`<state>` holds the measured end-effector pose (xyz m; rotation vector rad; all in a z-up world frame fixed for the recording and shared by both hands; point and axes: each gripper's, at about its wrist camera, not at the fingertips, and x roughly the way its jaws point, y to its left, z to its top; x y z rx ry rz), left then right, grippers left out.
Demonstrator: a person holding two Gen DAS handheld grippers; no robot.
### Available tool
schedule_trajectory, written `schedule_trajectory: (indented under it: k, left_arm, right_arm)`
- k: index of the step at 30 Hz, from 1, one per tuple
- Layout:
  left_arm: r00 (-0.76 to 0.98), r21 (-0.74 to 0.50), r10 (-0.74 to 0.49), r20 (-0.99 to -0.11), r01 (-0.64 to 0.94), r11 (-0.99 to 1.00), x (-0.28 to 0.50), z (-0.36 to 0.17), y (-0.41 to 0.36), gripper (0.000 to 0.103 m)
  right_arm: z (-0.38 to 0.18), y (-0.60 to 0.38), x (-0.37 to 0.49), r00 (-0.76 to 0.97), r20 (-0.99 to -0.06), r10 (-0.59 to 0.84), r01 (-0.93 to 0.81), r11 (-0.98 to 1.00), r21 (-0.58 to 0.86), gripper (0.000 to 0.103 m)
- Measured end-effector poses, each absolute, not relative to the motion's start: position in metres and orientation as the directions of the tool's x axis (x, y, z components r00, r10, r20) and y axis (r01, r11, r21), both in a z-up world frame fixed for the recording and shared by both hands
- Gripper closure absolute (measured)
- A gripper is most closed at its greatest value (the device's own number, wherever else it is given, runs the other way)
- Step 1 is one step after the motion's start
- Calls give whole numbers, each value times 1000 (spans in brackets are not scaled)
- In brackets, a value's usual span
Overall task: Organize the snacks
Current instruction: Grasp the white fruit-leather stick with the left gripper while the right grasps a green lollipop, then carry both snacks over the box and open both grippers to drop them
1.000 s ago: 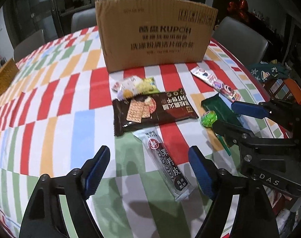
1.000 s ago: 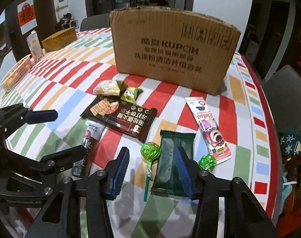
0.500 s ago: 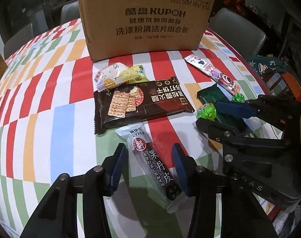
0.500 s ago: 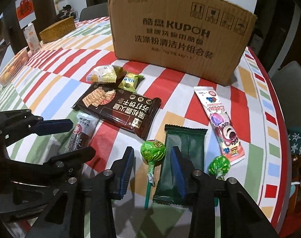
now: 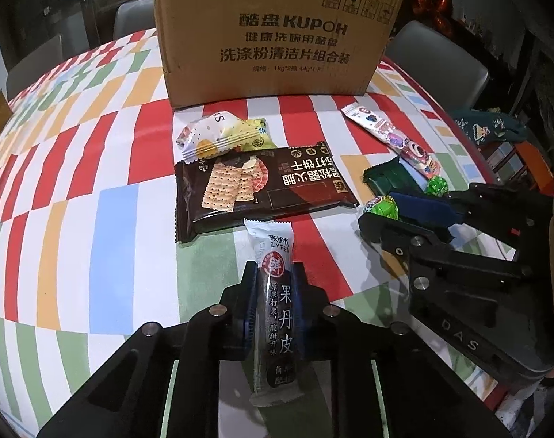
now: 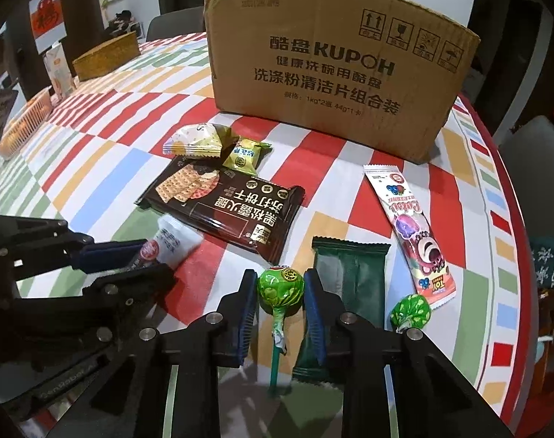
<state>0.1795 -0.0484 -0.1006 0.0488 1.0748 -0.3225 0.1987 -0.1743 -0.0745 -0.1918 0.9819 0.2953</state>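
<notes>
The left gripper had just been closed on the light, bendy bar, gripped mid-length. The right gripper was closed around the lollipop head, probably hard but crackable.

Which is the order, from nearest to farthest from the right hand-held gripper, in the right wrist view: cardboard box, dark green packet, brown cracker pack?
From the right hand-held gripper:
1. Dark green packet, just right of it, partly behind its right finger.
2. Brown cracker pack, farther up and left.
3. Cardboard box, at the back of the table.
</notes>
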Motion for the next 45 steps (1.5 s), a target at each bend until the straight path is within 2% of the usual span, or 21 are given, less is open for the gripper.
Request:
schedule_trajectory:
  k: [14, 45]
  left_arm:
    - [496, -153, -285, -821, 289, 945, 164, -70, -42, 85]
    - [725, -136, -320, -610, 302, 944, 181, 47, -34, 86]
  right_arm:
    - [-43, -179, 178, 582, -790, 192, -309, 951, 3, 76]
    - [63, -183, 188, 770, -595, 228, -281, 960, 5, 76]
